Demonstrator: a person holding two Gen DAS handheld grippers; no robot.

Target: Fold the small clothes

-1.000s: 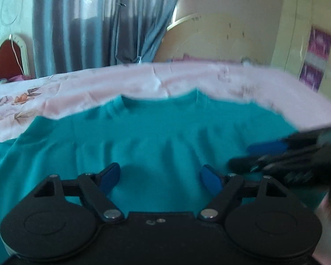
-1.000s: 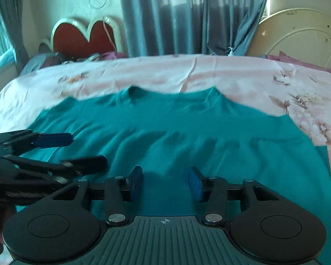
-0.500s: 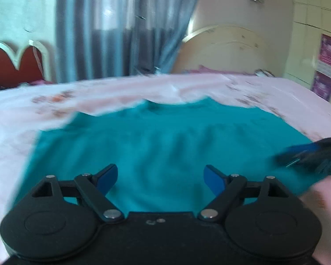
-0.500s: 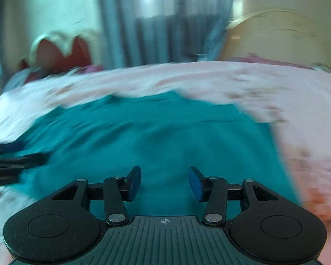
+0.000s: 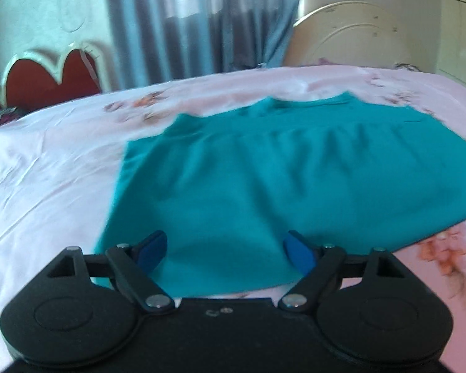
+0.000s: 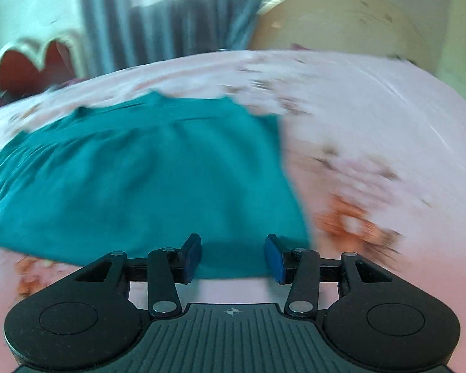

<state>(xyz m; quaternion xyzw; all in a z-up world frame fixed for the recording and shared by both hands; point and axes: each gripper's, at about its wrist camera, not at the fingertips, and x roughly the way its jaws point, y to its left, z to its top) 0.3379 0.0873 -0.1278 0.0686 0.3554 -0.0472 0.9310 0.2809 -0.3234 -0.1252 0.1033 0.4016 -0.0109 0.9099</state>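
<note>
Both the left gripper (image 5: 223,250) and the right gripper (image 6: 233,256) show black linkage arms, silver pivot screws and blue fingertip pads (image 6: 192,256).

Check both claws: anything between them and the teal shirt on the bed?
Nothing visible. The teal shirt lies flat on the pink bedsheet. The left claw and right claw are both open over its near hem, with only cloth in the gap between their blue pads.

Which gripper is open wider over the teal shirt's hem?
The left gripper: its blue pads sit far apart above the teal shirt. The right gripper is also open, but with a clearly narrower gap.
</note>
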